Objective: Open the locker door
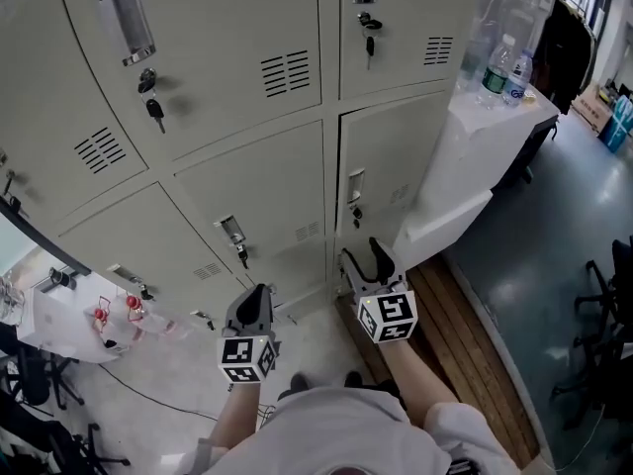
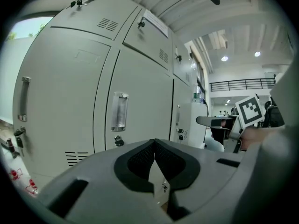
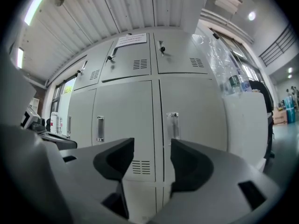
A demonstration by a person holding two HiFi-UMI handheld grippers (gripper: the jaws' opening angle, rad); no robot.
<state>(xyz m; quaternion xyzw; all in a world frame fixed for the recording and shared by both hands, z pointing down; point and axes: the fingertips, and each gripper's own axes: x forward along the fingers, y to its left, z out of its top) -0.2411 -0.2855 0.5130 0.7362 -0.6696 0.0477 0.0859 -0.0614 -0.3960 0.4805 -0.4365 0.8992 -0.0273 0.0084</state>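
Before the pale grey metal locker door point(image 1: 396, 156), my right gripper point(image 1: 364, 257) spreads empty fingers towards its handle point(image 1: 355, 186); left gripper point(image 1: 259, 291) fingers pressed together, idle.

Two clear plastic bottles point(image 1: 497, 67) standing atop a white cabinet point(image 1: 475, 166), dark garment point(image 1: 566, 38) hanging behind it, wooden plank strip point(image 1: 465, 339) beside grey floor point(image 1: 554, 226), black office chairs point(image 1: 605, 305) at right, red-capped items point(image 1: 133, 304) on white table point(image 1: 54, 330) at left

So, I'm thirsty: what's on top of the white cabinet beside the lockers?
Two plastic bottles stand on the white cabinet. Clear plastic sheeting beside them covers whatever lies further back.
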